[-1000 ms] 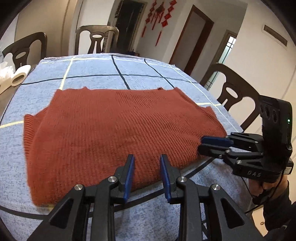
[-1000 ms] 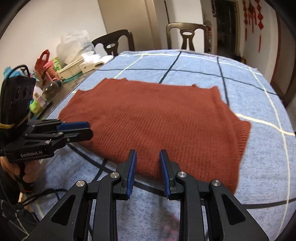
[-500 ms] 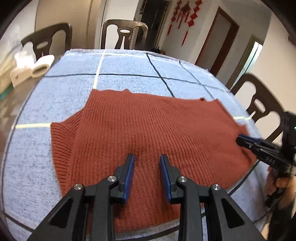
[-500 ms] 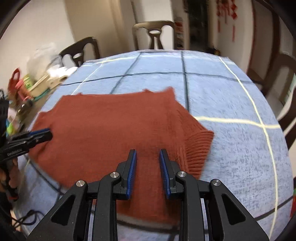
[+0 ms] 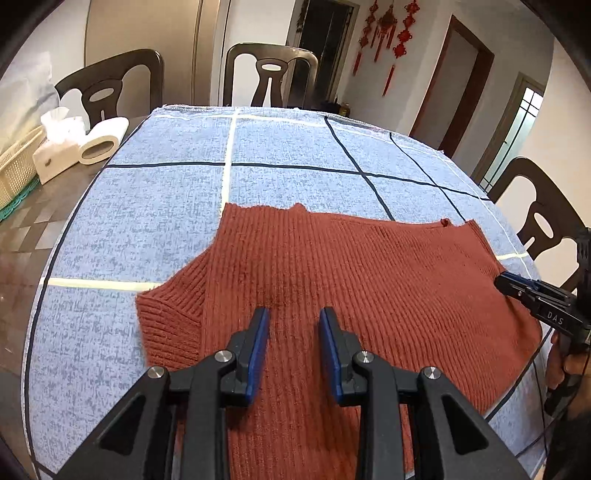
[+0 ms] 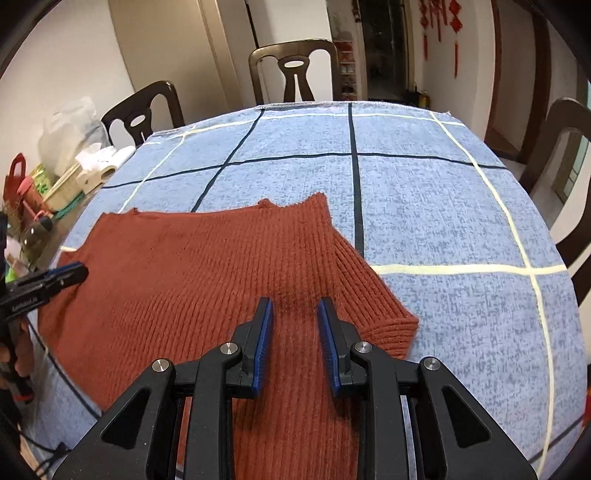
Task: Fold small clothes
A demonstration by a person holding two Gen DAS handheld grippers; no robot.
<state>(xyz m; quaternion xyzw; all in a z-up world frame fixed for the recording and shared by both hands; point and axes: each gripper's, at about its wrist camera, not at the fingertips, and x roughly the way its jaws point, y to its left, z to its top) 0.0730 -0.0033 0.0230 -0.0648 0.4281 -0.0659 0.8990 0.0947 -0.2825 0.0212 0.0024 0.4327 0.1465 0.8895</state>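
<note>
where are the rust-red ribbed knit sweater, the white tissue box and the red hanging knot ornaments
rust-red ribbed knit sweater [image 5: 369, 280], left wrist view, middle of the body panel
white tissue box [image 5: 55, 158], left wrist view, its front face beside the paper roll
red hanging knot ornaments [image 5: 388, 33], left wrist view, central knot on the wall

1. I'm looking at the sweater [image 5: 369, 280]: a rust-red ribbed knit, matt and coarse, with heavier ribbing at the cuff.
2. The tablecloth [image 5: 155, 206] under it is showing as blue woven cloth, mottled and matt, with dark and pale stripes.
3. My left gripper [image 5: 291, 332] is showing matt black plastic arms, ridged blue pads and shiny metal pivot pins.
4. My right gripper [image 6: 293, 325] is looking the same.
5. The chair [image 6: 295, 70] is gleaming, dark and glossy.
6. The paper roll [image 5: 105, 142] is looking soft and white.
</note>
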